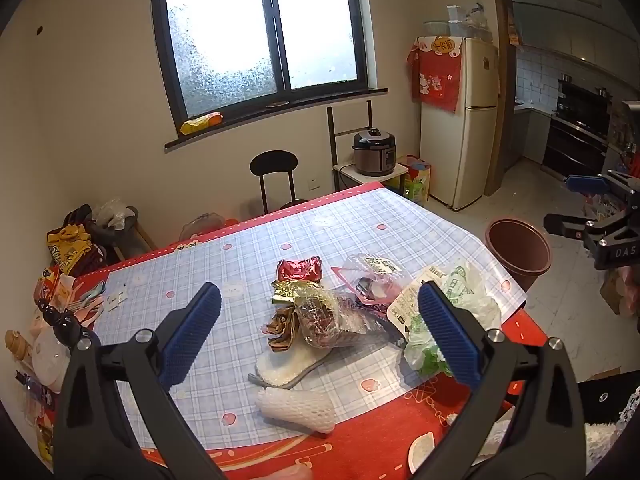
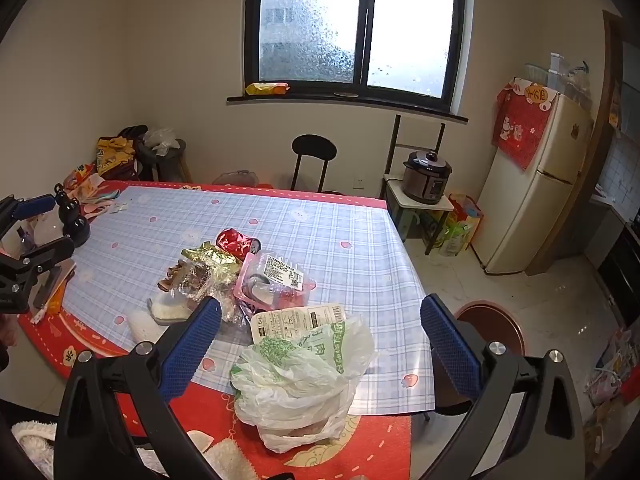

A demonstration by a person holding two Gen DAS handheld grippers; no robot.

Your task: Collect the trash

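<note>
Trash heap: I see a loose pile on the plaid-covered table [image 2: 320, 216], with a crumpled white and green plastic bag [image 2: 304, 376] at the near right edge, a white labelled food tray [image 2: 296, 318] just behind it, a pink clear-lidded plastic tray [image 2: 276, 280], crinkled gold and clear wrappers [image 2: 208, 268], a red foil wrapper [image 2: 236, 240] farthest back, and a white foam fruit net [image 1: 296, 408] nearest the front in the left view
Bin: the round dark red waste bin [image 1: 518, 250] stands on the floor just off the table's right side, its mouth open upward
Right claw [image 2: 320, 340]: blue pads spread wide apart, holding nothing, with the plastic bag directly ahead and low between them
Left claw [image 1: 318, 332]: also spread wide and empty, facing the gold and clear wrappers at the middle of the pile
Key relation: the bag lies straight in front of my right claw and is the piece closest to the bin, so I judge the right side to be the nearer and better placed
Bag axis: it slumps roughly front to back from my right view, so I would close across its bunched width
Risk: the labelled tray touches the bag and may drag along
</note>
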